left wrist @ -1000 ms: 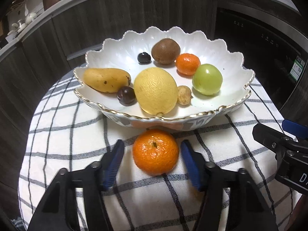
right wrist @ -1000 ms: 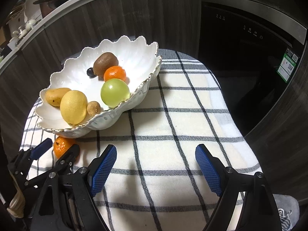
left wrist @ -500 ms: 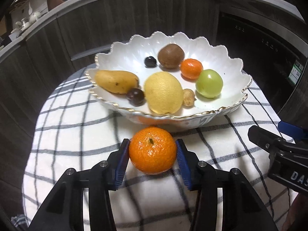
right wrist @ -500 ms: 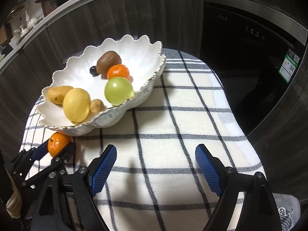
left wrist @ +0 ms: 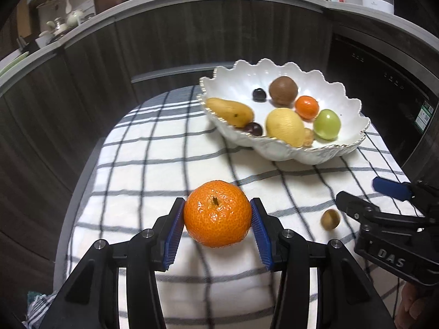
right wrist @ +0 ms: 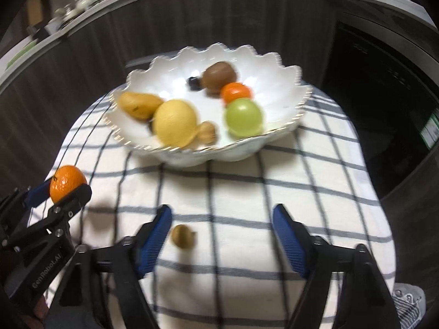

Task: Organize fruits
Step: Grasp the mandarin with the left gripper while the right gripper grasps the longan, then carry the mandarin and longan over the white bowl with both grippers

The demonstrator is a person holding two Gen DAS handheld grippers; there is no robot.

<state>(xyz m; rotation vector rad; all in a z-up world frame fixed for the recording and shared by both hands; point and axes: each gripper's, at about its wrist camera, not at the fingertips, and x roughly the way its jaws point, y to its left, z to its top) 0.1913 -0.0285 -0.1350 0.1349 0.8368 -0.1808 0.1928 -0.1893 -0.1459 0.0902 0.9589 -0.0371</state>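
Observation:
My left gripper (left wrist: 216, 211) is shut on a large mandarin (left wrist: 217, 217), held just above the checked cloth, left of the bowl; in the right wrist view the mandarin (right wrist: 67, 182) shows at far left. A white scalloped bowl (left wrist: 343, 101) holds a kiwi (left wrist: 283, 90), a small mandarin (left wrist: 306, 107), a green fruit (left wrist: 327, 124), a lemon (left wrist: 285, 126), a yellow mango (left wrist: 230, 111) and dark plums. A small brown fruit (right wrist: 182, 236) lies on the cloth between my right gripper's (right wrist: 221, 213) closing jaws, close to the left finger, with the pads not touching it.
A white cloth with grey checks (left wrist: 151, 164) covers the small round-cornered table, which drops off at the left and near edges. Dark wood cabinet fronts (left wrist: 192, 41) curve behind it. A black appliance (left wrist: 384, 76) stands at the right.
The left jaws closed on the large mandarin and carried it up and left, away from the bowl. The right gripper shifted over the small brown fruit, and its jaws narrowed.

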